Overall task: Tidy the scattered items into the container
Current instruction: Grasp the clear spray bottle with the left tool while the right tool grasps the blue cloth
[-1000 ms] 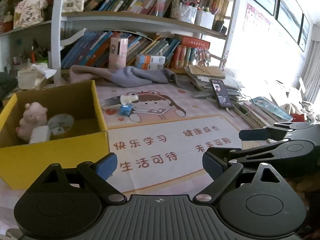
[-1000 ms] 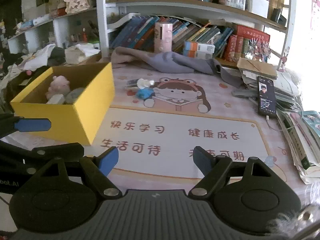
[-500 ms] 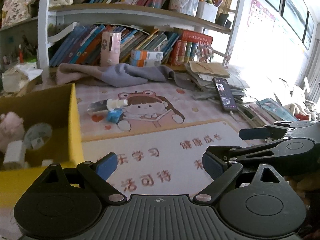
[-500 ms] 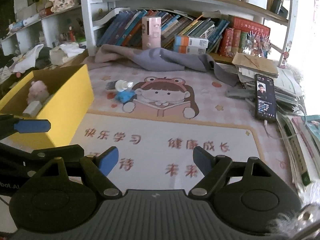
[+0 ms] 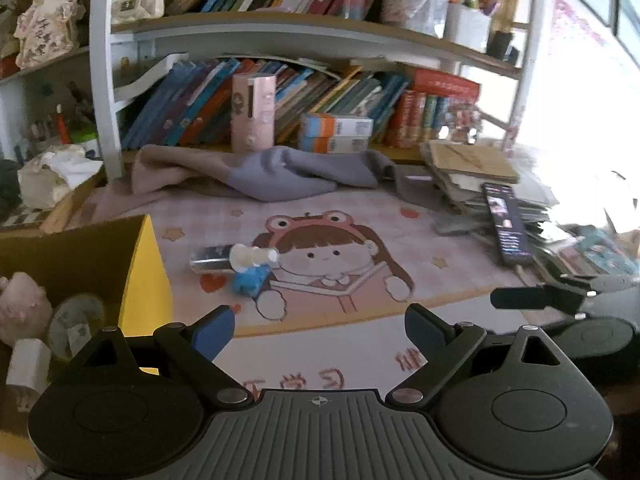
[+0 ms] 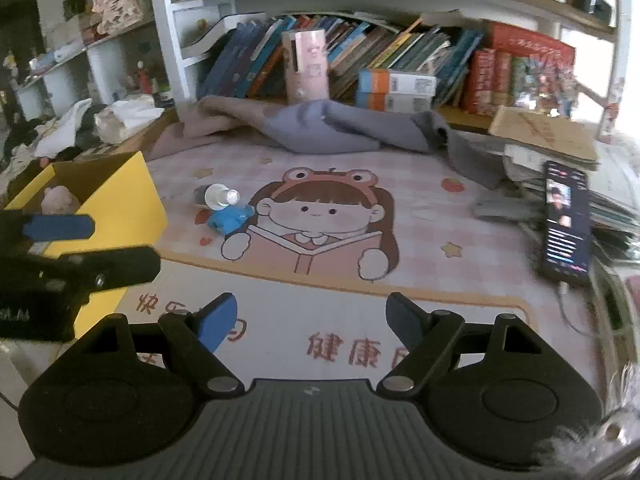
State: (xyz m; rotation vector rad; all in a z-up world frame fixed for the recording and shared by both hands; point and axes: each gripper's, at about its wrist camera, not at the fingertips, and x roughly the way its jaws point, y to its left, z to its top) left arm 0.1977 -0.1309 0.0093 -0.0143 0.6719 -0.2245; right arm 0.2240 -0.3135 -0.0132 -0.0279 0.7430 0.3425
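Both views have slid forward and to the right over the table (image 6: 440, 216) since a second ago: the yellow box (image 5: 150, 276) has drifted from centre-left to the 9 o'clock edge, and the cartoon girl print now fills the middle. The left hand-held gripper (image 5: 318, 332) and the right hand-held gripper (image 6: 310, 318) both stand wide with nothing between the pads, as before. The spray bottle (image 5: 232, 258) and the small blue toy (image 5: 248, 282) lie touching each other at 11 o'clock from the left gripper, just beside the box's right wall. Inside the box sit a pink plush (image 5: 22, 308) and other small items. Open mat lies ahead; a phone (image 6: 566, 222) and stacked papers crowd 2 o'clock, a grey cloth (image 5: 280, 174) at 12.
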